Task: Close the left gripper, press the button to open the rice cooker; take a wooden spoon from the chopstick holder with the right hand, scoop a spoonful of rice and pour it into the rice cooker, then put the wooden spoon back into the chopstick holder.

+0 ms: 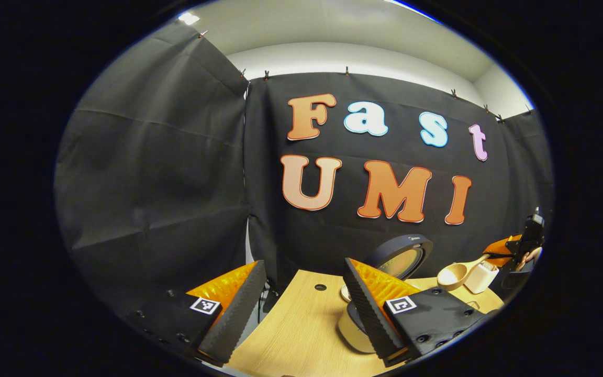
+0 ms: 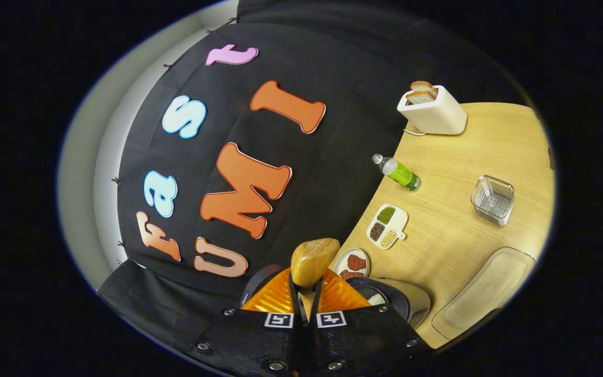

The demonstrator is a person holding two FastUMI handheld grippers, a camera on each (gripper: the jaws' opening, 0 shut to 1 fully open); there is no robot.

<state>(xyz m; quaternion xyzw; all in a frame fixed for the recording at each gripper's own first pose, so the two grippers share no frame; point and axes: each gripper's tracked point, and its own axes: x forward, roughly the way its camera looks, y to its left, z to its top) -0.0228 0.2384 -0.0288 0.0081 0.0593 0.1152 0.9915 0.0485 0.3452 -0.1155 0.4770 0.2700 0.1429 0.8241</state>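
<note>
Right gripper (image 2: 305, 293) fingers clamp the wooden spoon (image 2: 312, 262) handle, bowl projecting ahead above the open rice cooker (image 2: 406, 301), while the left gripper (image 1: 301, 303), jaws spread and empty, hovers beside that cooker over the table (image 1: 291, 335).

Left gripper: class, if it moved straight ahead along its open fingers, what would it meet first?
Probably the black cloth wall. The left gripper aims above the table, left of the rice cooker; depth is uncertain.

Wood table (image 2: 453, 235) — toaster (image 2: 432, 112), bottle (image 2: 398, 173), basket (image 2: 492, 200), etc.
</note>
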